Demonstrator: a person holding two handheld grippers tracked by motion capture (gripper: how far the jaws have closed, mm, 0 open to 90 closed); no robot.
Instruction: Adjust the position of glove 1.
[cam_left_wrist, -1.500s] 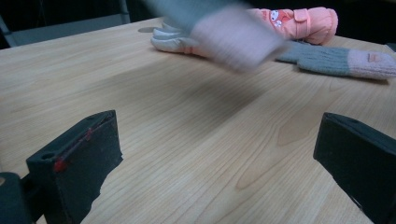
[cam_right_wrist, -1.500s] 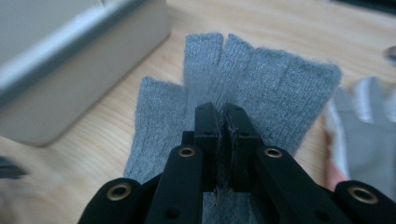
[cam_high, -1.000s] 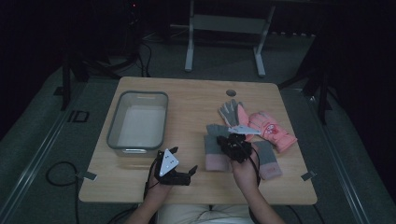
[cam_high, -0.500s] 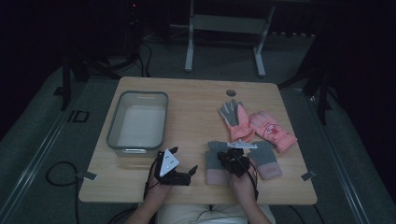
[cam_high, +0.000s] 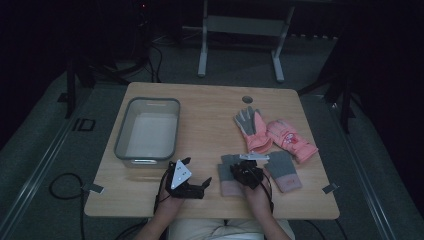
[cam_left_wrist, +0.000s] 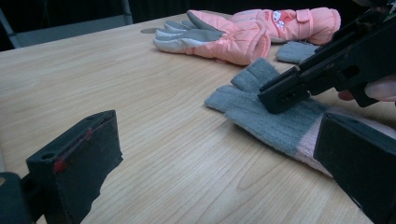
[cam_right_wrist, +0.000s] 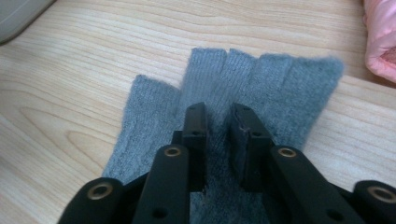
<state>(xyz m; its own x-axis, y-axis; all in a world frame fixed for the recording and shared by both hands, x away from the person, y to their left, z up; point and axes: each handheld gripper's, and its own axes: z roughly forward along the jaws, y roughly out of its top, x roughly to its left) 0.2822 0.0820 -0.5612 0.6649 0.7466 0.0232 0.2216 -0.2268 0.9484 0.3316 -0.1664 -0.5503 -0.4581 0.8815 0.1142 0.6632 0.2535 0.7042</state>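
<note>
A grey fingerless glove with a pink cuff (cam_high: 228, 176) lies flat near the table's front edge. My right gripper (cam_high: 240, 169) rests low over it. Its jaws have just been opening, and their tips (cam_right_wrist: 219, 116) stand a narrow gap apart with the grey knit (cam_right_wrist: 261, 74) flat beneath them, not pinched. My left gripper (cam_high: 197, 171) sits to its left, wide open with nothing between its jaws (cam_left_wrist: 219, 140), and looks across at that glove (cam_left_wrist: 266, 116) and the right gripper's jaw (cam_left_wrist: 287, 91). The matching grey glove (cam_high: 283, 170) lies to the right.
Two pink ski gloves (cam_high: 253, 131) (cam_high: 291, 140) lie behind the grey pair, toward the right. A grey plastic bin (cam_high: 125, 131) stands on the left half of the wooden table (cam_high: 210, 110). A small round hole (cam_high: 247, 99) marks the far edge.
My right gripper came down and toward the front edge with the grey glove, which now lies flat on the table. Its jaws have parted slightly. The left gripper has stayed put.
</note>
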